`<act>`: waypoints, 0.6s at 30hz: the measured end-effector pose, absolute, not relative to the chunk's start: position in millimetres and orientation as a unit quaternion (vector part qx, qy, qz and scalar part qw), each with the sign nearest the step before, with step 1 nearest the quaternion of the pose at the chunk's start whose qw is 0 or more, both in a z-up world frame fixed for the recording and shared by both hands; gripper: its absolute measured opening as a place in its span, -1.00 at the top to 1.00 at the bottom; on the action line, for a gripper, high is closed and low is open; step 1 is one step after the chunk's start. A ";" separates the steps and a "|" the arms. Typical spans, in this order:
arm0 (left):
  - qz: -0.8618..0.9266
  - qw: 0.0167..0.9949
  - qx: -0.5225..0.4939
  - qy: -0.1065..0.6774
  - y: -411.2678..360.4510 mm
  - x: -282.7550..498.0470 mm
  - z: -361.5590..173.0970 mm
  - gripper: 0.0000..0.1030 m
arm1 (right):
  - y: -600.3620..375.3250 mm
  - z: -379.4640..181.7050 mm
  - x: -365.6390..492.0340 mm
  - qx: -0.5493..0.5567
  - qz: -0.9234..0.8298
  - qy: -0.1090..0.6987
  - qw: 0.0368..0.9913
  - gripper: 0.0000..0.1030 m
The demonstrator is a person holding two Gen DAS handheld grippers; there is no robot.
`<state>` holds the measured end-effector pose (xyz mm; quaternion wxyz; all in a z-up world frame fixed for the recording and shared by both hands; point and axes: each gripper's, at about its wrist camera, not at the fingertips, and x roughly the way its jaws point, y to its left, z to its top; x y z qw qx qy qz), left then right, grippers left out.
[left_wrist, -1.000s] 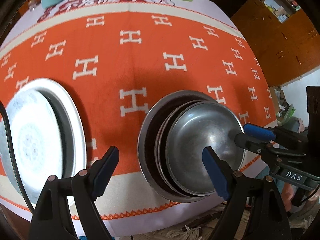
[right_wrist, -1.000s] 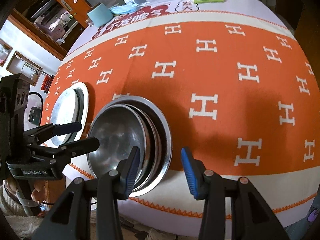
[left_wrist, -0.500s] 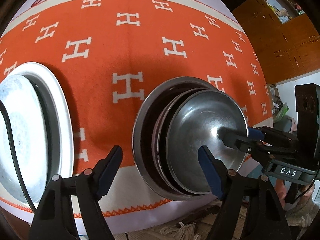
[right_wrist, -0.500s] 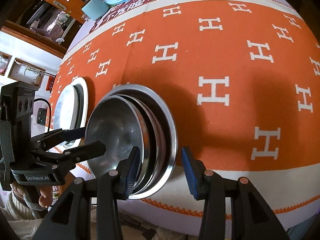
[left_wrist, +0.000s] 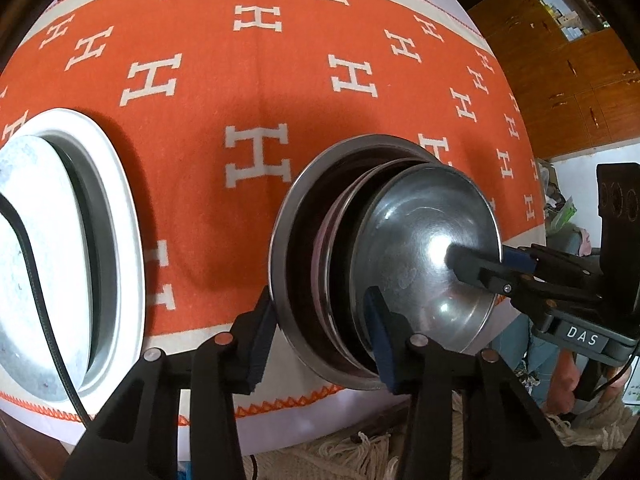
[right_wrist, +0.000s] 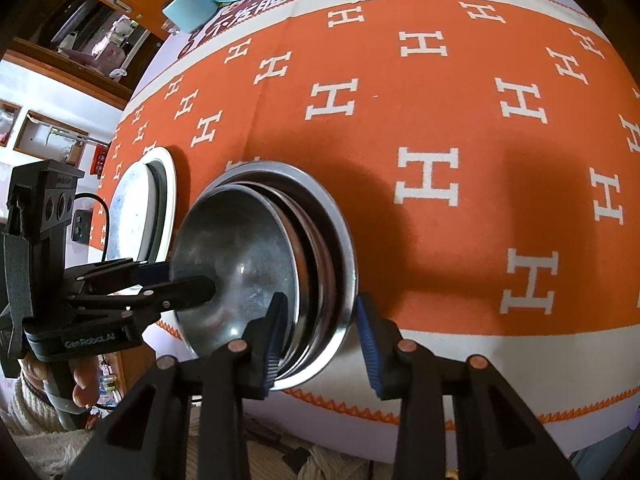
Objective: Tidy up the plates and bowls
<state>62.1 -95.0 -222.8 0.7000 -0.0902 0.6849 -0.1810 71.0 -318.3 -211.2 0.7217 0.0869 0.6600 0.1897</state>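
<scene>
While straddling opposite rims of nested steel bowls (left_wrist: 400, 248): left gripper (left_wrist: 320, 340), right gripper (right_wrist: 320, 336), jaws just closing, contact unclear.

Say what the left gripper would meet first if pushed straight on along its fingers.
Probably the stacked metal bowls: the left gripper already straddles their near rims, so the rims would run deeper between its fingers. Depth is uncertain.

Orange cloth (left_wrist: 280, 92), white H pattern; silver bowls (left_wrist: 424, 248).

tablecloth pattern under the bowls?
Orange tablecloth with repeated white H shapes and a cream border; clearest in the right wrist view.
</scene>
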 end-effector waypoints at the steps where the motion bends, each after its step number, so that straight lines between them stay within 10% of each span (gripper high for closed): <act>1: -0.182 0.699 -0.089 0.686 -95.4 62.4 -222.9 0.18 | -318.7 -211.0 70.9 0.087 0.189 0.660 0.722 0.34; 18: -0.174 0.701 -0.072 0.688 -96.7 58.4 -216.5 0.18 | -309.9 -210.1 70.4 0.058 0.160 0.676 0.717 0.48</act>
